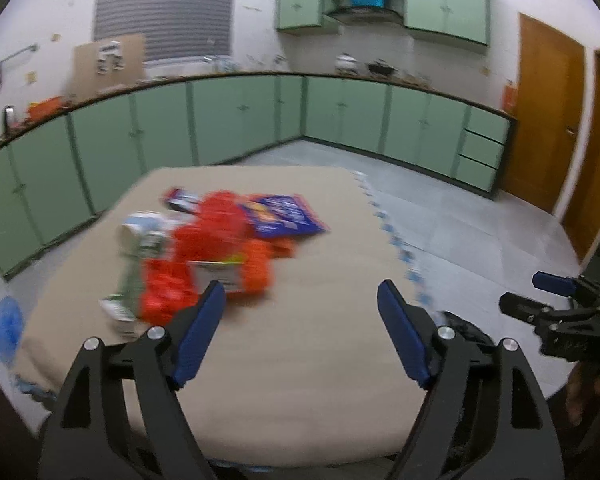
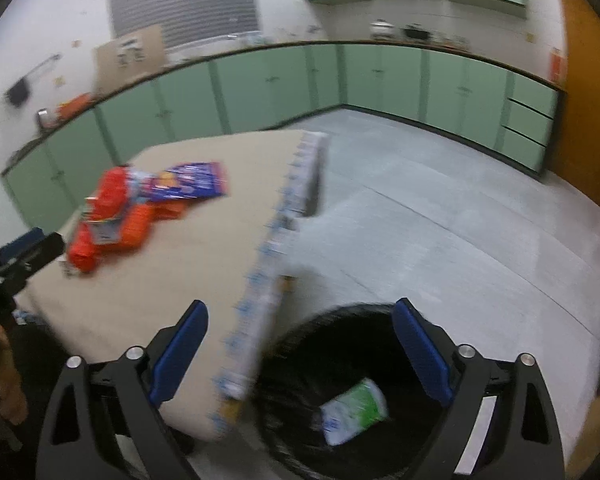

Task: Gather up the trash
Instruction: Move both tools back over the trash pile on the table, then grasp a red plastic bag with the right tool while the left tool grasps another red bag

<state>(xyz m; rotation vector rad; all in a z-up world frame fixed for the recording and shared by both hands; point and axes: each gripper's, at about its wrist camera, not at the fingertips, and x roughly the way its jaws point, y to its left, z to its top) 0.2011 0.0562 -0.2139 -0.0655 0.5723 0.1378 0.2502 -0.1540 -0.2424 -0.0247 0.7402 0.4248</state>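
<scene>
the left hand-held gripper (image 1: 300,294) hangs over the near part of the desk (image 1: 320,360) with its blue pads spread wide and nothing between them. the trash sits in a blurred pile (image 1: 204,256) on the desk ahead and to the left of it: red and orange wrappers (image 1: 168,292), a purple-blue packet (image 1: 286,216) lying flat at the far side of the pile, and a pale green and white carton (image 1: 140,248) on the left edge of the pile. the desk carries a beige cover with a blue-and-white patterned border (image 2: 260,280) along its right edge.

the right hand-held gripper (image 2: 300,310) is also spread open and empty, hovering past that edge, above a black trash bin (image 2: 300,360) that stands on the grey floor just beside the desk. inside the bin lies a green and white carton (image 2: 354,410), tilted. in the right wrist view the left tool appears at the left edge, with part of a hand (image 2: 4,384) below it.
</scene>
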